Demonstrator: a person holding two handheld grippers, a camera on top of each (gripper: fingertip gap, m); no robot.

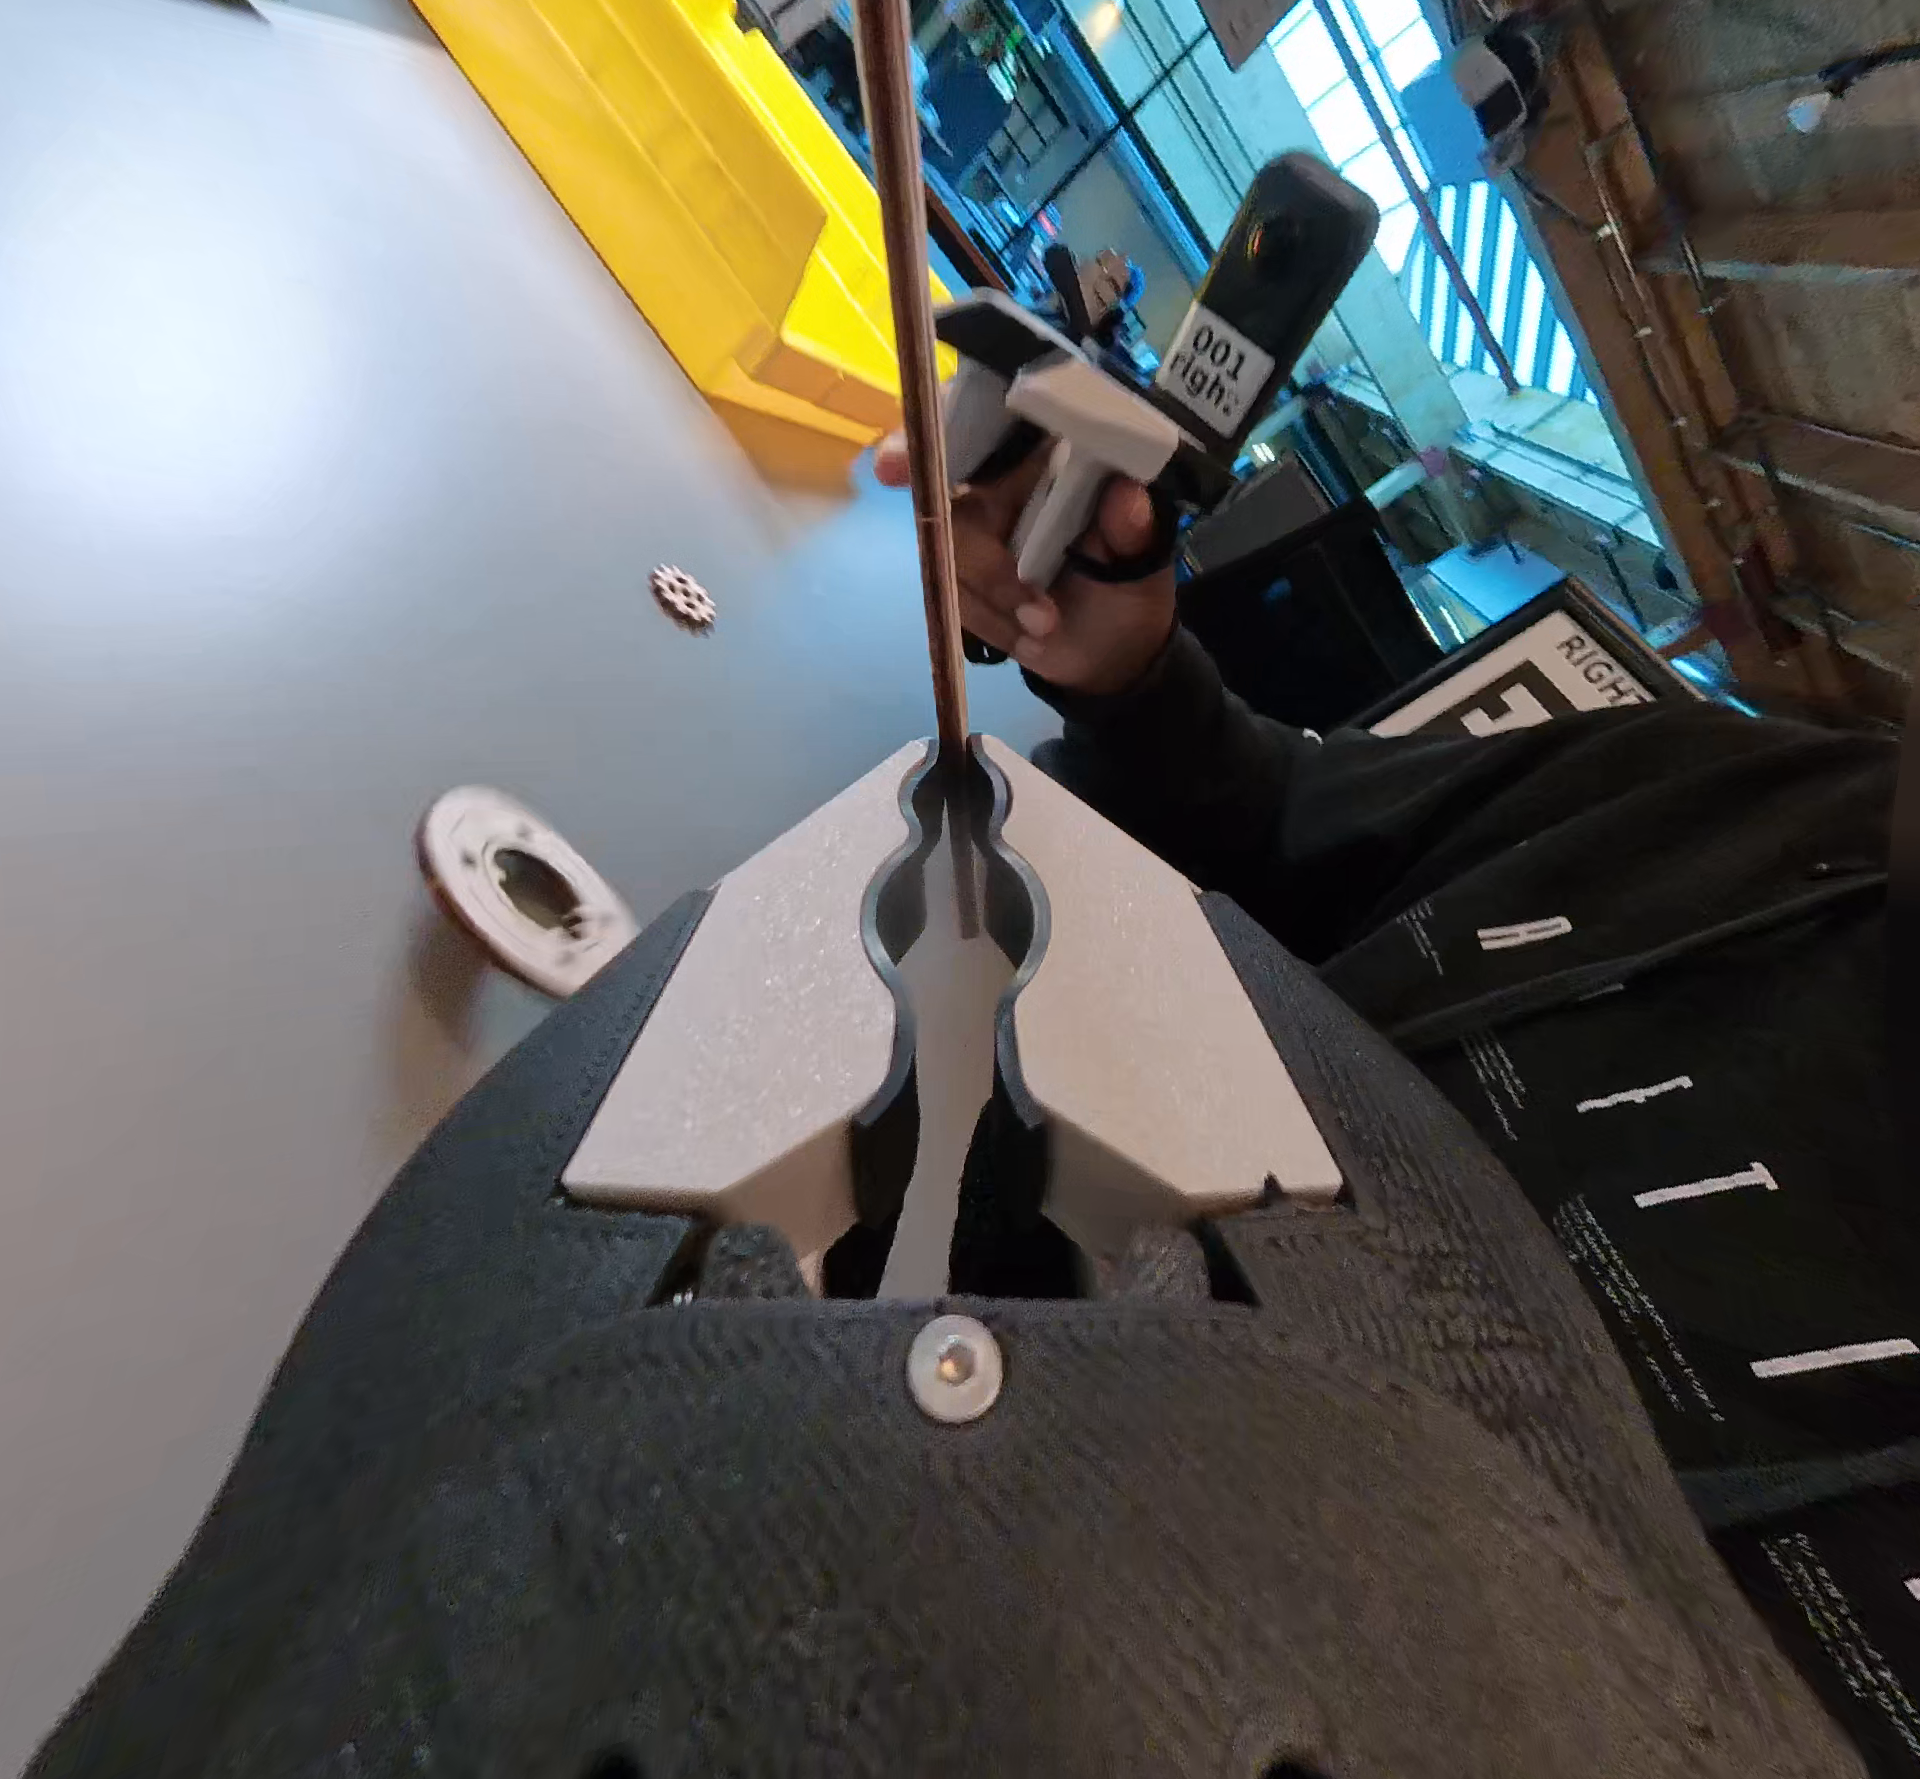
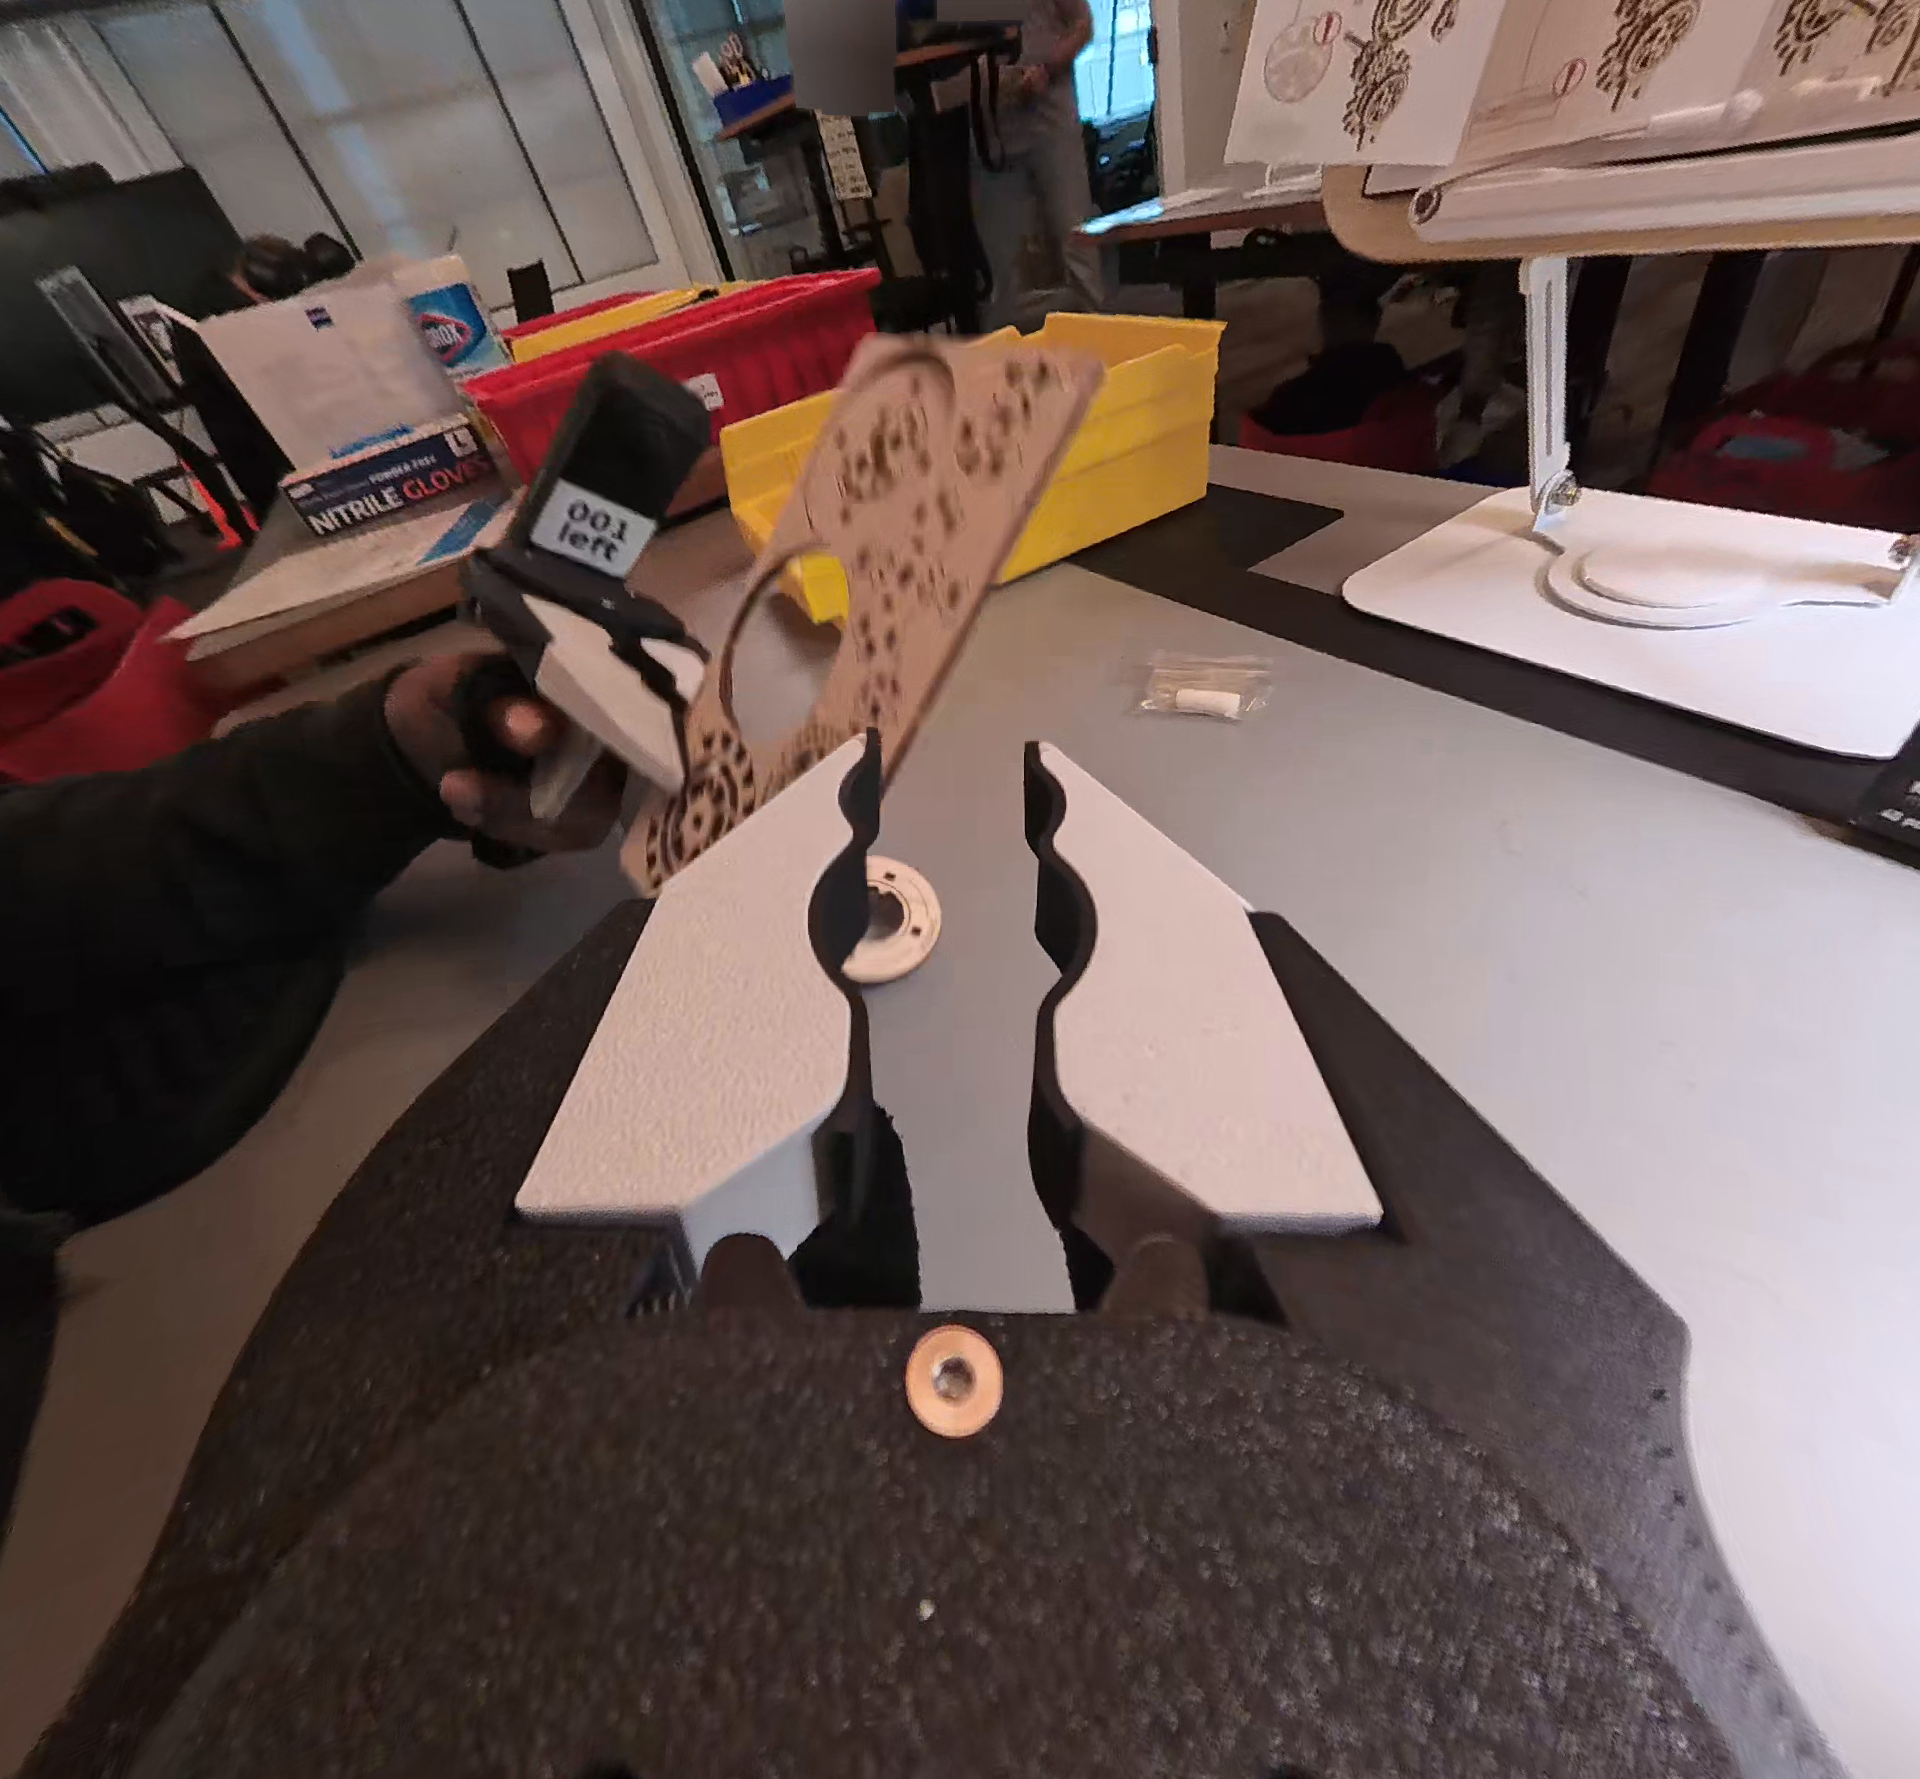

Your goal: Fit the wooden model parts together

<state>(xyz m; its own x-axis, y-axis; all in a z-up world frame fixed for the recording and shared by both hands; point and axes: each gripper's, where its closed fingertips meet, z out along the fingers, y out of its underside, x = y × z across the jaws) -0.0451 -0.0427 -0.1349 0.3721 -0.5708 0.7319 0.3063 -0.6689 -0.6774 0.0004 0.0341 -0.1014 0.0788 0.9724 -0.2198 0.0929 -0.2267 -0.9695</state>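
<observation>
A: Left gripper (image 1: 951, 753)?
B: Clamped on the wooden parts sheet (image 1: 902, 275), pinching its lower edge. Seen edge-on, a thin strip rising from the fingertips.

A: Same sheet from the other side?
B: Broad face showing (image 2: 914, 524), laser-cut with gears, one big round cut-out, tilted, held above the grey table (image 2: 1351, 898).

A: Right gripper (image 2: 951, 753)?
B: Released, jaws spread, nothing between them. Just beside the sheet's lower corner.

A: Loose parts relative to the sheet?
B: Round wooden disc with a centre hole (image 2: 894, 919) flat on the table below it, framed between the spread jaws. Small wooden gear (image 1: 684, 598) on the table too, apart from the disc (image 1: 525, 888).

A: Behind the sheet?
B: Yellow bin (image 2: 1122, 451). Off to the sheet's right, small clear bag (image 2: 1205, 687) and white stand base (image 2: 1662, 607).
</observation>
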